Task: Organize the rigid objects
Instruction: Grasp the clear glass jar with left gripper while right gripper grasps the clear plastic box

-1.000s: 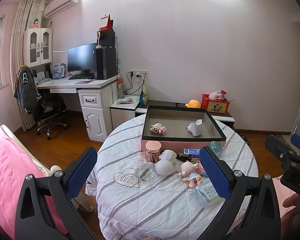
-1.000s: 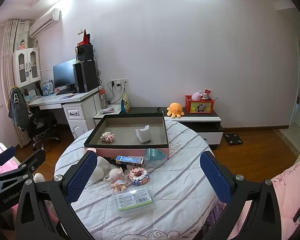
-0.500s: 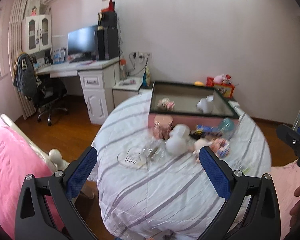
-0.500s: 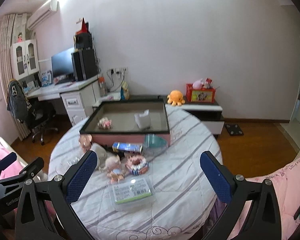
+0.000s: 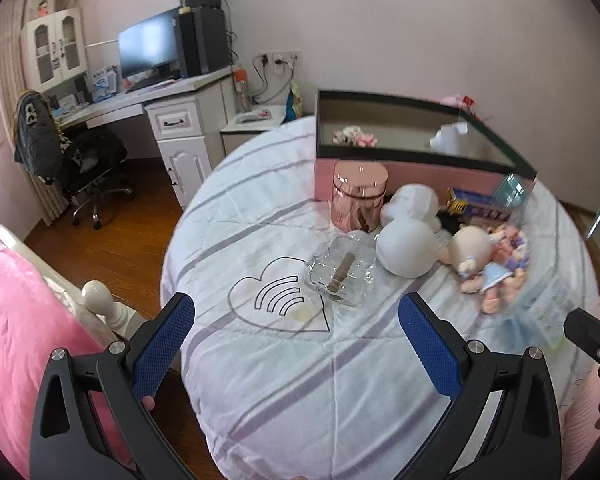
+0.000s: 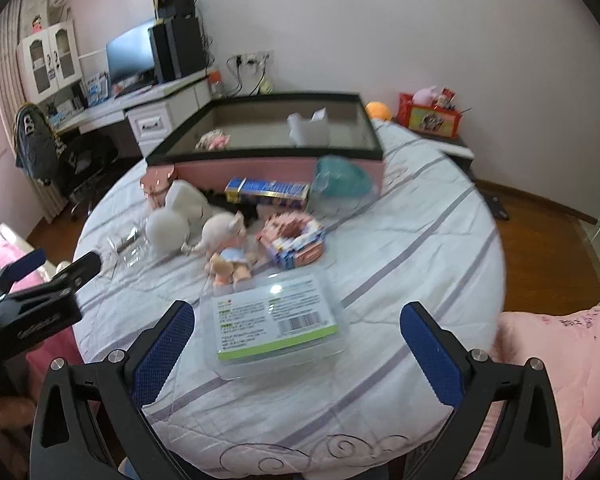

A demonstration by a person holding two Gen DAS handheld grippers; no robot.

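A round table carries a pink box (image 5: 404, 178) (image 6: 268, 168) with a dark rim, holding a small pink toy (image 6: 212, 139) and a white holder (image 6: 308, 130). In front of it lie a rose-gold jar (image 5: 358, 196), a clear glass dish (image 5: 340, 274), white figures (image 5: 410, 236), a doll (image 6: 226, 248), a blue carton (image 6: 266, 191), a teal lid (image 6: 340, 182), a pink ring toy (image 6: 294, 240) and a clear packet with a green label (image 6: 274, 324). My left gripper (image 5: 296, 354) is open, low before the dish. My right gripper (image 6: 298, 354) is open around the near side of the packet.
The striped cloth (image 5: 284, 376) covers the table to its edge. A pink bed (image 5: 16, 344) lies at the left, pink bedding (image 6: 560, 364) at the right. A desk (image 5: 152, 100) with a monitor, a chair (image 5: 80, 160) and a low cabinet (image 6: 456, 148) stand behind.
Both grippers have come closer to the table and tilted down. The objects now loom larger, and the packet sits between the right fingers. Both stay open.
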